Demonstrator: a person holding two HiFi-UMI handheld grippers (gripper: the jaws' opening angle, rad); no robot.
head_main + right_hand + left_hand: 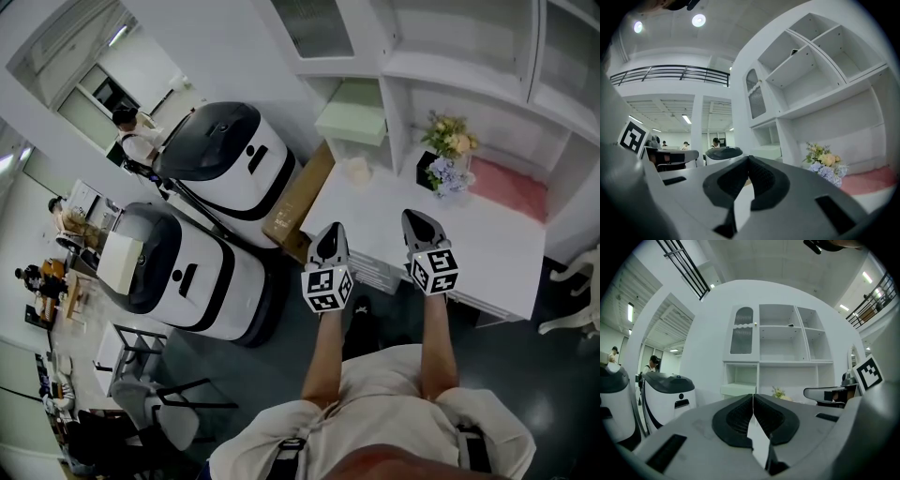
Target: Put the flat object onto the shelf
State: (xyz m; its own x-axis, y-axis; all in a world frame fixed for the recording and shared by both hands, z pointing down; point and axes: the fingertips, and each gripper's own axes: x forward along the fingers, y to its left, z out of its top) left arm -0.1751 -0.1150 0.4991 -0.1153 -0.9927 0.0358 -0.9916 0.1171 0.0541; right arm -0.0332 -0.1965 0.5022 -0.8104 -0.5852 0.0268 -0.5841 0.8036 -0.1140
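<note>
Evidently the pale green flat object (352, 120) lies in the lower-left compartment of the shelf (412, 67), and my left gripper (333, 231) and right gripper (414, 218) are pinched closed on nothing, so I'd hold them level, clear of the flowers (448, 150).

A pale green flat slab (352, 120) lies level in the lower-left open compartment of the tall white shelf (459, 73), its broad face up.
</note>
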